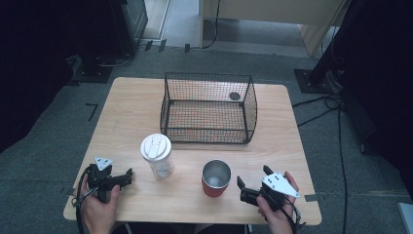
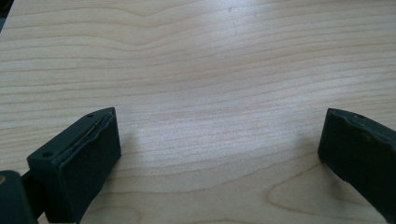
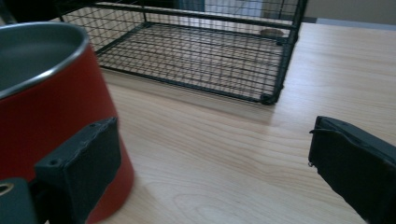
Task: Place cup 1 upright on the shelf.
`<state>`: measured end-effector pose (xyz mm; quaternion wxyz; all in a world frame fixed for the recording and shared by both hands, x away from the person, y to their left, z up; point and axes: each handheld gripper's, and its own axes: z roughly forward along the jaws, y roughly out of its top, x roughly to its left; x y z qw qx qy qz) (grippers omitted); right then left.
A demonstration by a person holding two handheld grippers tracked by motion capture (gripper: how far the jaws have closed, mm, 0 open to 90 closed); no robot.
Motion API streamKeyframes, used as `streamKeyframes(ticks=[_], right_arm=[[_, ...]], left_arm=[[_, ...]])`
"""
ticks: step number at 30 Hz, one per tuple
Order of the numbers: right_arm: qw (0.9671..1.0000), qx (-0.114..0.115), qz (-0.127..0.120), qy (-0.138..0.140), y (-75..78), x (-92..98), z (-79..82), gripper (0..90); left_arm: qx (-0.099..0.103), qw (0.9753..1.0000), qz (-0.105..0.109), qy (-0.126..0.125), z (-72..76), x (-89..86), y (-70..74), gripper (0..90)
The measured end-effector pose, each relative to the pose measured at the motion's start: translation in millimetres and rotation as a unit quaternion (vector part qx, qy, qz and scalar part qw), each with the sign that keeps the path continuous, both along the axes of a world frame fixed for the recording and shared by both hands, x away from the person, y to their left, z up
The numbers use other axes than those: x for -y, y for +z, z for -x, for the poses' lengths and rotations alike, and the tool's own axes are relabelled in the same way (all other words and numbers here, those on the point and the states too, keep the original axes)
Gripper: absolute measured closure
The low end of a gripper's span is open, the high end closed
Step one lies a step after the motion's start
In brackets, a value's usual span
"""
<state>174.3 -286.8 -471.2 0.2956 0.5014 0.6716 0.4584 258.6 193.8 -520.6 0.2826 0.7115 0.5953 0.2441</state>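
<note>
A red cup (image 1: 215, 179) with a bare metal inside stands upright near the table's front edge, right of centre. To its left stands a clear tumbler (image 1: 157, 156) with a white lid. My right gripper (image 1: 253, 176) is open just right of the red cup. In the right gripper view the red cup (image 3: 51, 107) sits at and behind the left jaw, and only tabletop lies in the right gripper's (image 3: 214, 135) gap. My left gripper (image 1: 129, 176) is open at the front left, pointing toward the tumbler. The left gripper (image 2: 220, 123) frames bare wood.
A black wire basket (image 1: 208, 108) with nothing in it stands at the back centre of the wooden table (image 1: 126, 112); the basket (image 3: 196, 46) is ahead of the right jaws. Dark stands and cables (image 1: 321, 105) lie on the floor around the table.
</note>
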Motion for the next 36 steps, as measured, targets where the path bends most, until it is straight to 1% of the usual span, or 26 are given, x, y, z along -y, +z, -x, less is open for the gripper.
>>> streamKeyframes(ticks=[1, 3, 4, 6, 7, 8, 9, 10, 11, 13, 14, 19, 22, 27, 29, 30, 31, 32, 33, 34, 36], right_arm=[[1.0000, 0.000, 0.000, 0.000, 0.0, 0.0, 0.0, 2.4], [0.9999, 0.005, 0.001, 0.016, 0.4, -3.4, 1.7, 2.3], [0.9995, 0.008, 0.000, 0.029, 0.8, -6.0, 3.0, 2.3], [0.9991, 0.006, -0.003, 0.043, 0.8, -8.0, 4.0, 2.3], [0.9991, 0.006, -0.003, 0.043, 0.8, -8.0, 4.0, 2.3], [0.9982, 0.006, -0.005, 0.059, 0.7, -9.9, 5.3, 2.3], [0.9982, 0.006, -0.005, 0.059, 0.7, -9.9, 5.3, 2.3], [0.9971, 0.010, -0.005, 0.075, 1.1, -11.7, 6.6, 1.9], [0.9966, 0.012, -0.005, 0.082, 1.3, -12.9, 7.4, 1.6], [0.9962, 0.014, -0.004, 0.086, 1.5, -13.6, 7.9, 1.6], [0.9947, 0.017, -0.007, 0.101, 2.2, -15.7, 9.4, 1.2], [0.9938, 0.020, -0.011, 0.108, 4.2, -19.6, 12.7, 1.1], [0.9927, 0.024, -0.010, 0.118, 6.9, -26.7, 16.3, 1.2], [0.9921, 0.028, -0.009, 0.122, 9.2, -33.0, 16.9, 1.2], [0.9910, 0.031, -0.009, 0.130, 9.7, -37.6, 16.2, 1.2], [0.9910, 0.031, -0.009, 0.130, 9.7, -37.6, 16.2, 1.2], [0.9908, 0.029, -0.012, 0.131, 9.9, -38.6, 15.9, 1.1], [0.9898, 0.025, -0.028, 0.138, 10.4, -42.5, 13.8, 1.0], [0.9898, 0.025, -0.028, 0.138, 10.4, -42.5, 13.8, 1.0], [0.9893, 0.024, -0.034, 0.140, 10.9, -46.5, 12.2, 1.3], [0.9891, 0.027, -0.035, 0.140, 11.6, -51.6, 11.1, 2.2]], left_arm=[[0.000, 1.0000, 0.000, 0.000, 0.0, 0.0, 0.0, 0.0], [0.000, 1.0000, 0.000, 0.000, 0.0, 0.1, 0.0, 0.0], [0.000, 1.0000, 0.000, 0.000, 0.0, 0.0, 0.0, 0.0], [0.000, 1.0000, 0.000, 0.000, 0.0, 0.0, 0.0, 0.0], [0.000, 1.0000, 0.000, 0.000, 0.0, 0.0, 0.0, 0.0], [0.000, 1.0000, 0.000, 0.000, 0.0, 0.0, 0.0, 0.0], [0.000, 1.0000, 0.000, 0.000, 0.0, 0.0, 0.0, 0.0], [0.000, 1.0000, 0.000, 0.000, 0.0, 0.0, 0.0, 0.0], [0.000, 1.0000, 0.000, 0.000, 0.0, 0.0, 0.0, 0.0], [0.000, 1.0000, 0.000, 0.000, 0.0, 0.0, 0.0, 0.0], [0.000, 1.0000, 0.000, 0.000, 0.1, 0.0, 0.0, 0.0], [0.000, 1.0000, 0.000, 0.000, 0.1, 0.0, 0.0, 0.0], [0.000, 1.0000, 0.000, 0.000, 0.1, 0.0, 0.0, 0.0], [0.000, 1.0000, 0.000, 0.000, 0.1, 0.0, 0.0, 0.0], [0.000, 1.0000, 0.000, 0.000, 0.1, 0.0, 0.0, 0.0], [0.000, 1.0000, 0.000, 0.000, 0.1, 0.0, 0.0, 0.0], [0.000, 1.0000, 0.000, 0.000, 0.1, 0.0, 0.0, 0.0], [0.000, 1.0000, 0.000, 0.000, 0.1, 0.0, 0.0, 0.0], [0.000, 1.0000, 0.000, 0.000, 0.1, 0.0, 0.0, 0.0], [0.000, 1.0000, 0.000, -0.001, 0.1, 0.0, 0.1, 0.0], [0.000, 1.0000, 0.000, -0.001, 0.1, 0.1, 0.1, 0.0]])
